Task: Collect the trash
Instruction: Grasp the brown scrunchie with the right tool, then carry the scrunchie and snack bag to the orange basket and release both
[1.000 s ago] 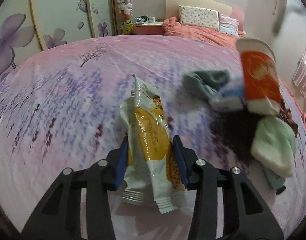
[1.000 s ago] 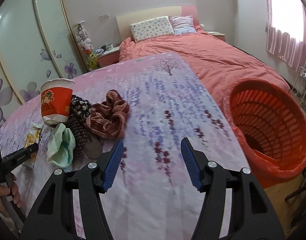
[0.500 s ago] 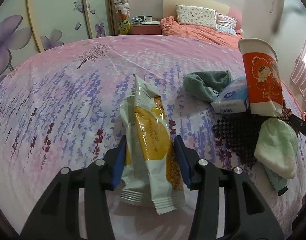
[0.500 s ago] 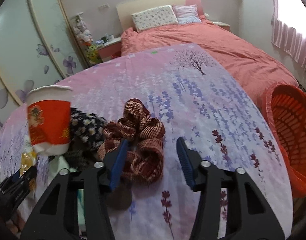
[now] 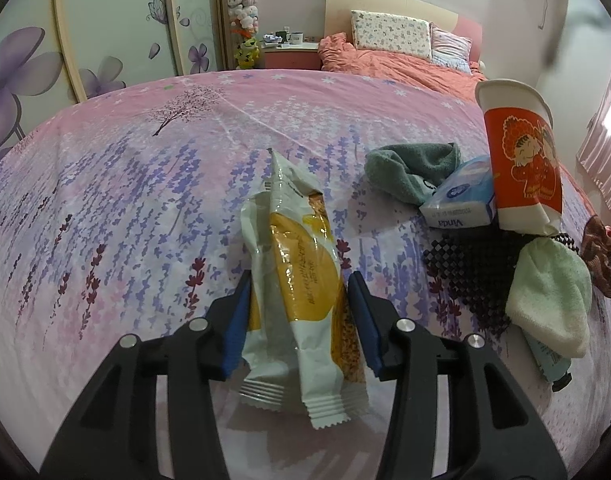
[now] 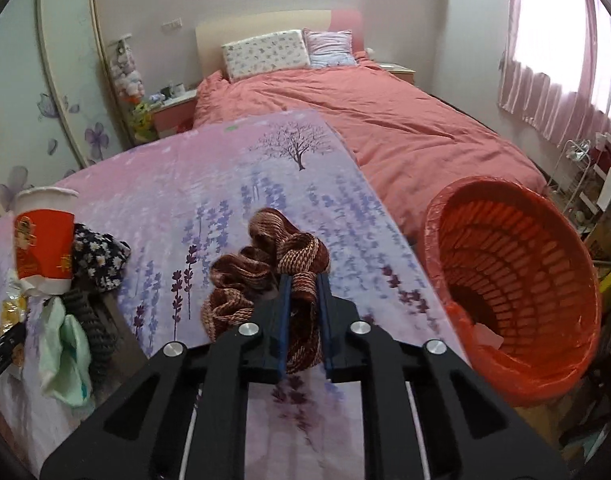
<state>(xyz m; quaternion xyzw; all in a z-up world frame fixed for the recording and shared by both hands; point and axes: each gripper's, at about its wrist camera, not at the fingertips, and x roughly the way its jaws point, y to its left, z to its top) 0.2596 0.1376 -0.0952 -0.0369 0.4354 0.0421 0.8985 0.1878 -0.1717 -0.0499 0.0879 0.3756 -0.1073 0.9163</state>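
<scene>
A white and yellow snack wrapper (image 5: 301,264) stands between the blue pads of my left gripper (image 5: 299,280), which is shut on it above the lavender-print tablecloth (image 5: 145,208). To the right stand a red and white paper cup (image 5: 521,160) and a blue tissue pack (image 5: 457,204). In the right wrist view my right gripper (image 6: 303,280) has its jaws closing on a brown striped scrunchie (image 6: 265,252); both pads press on the fabric. The paper cup (image 6: 45,244) is at the far left there. An orange basket (image 6: 537,272) with a red liner sits beside the table at the right.
Around the cup lie a dark green sock (image 5: 409,164), a pale green cloth (image 5: 549,296), a black patterned cloth (image 5: 465,268) and a small tube (image 5: 549,364). A floral cloth (image 6: 97,256) lies by the cup. A bed with a pink duvet (image 6: 385,120) is beyond the table.
My right gripper swung left from bare tablecloth to the brown scrunchie and its jaws narrowed onto it. The left gripper kept still with the wrapper.
</scene>
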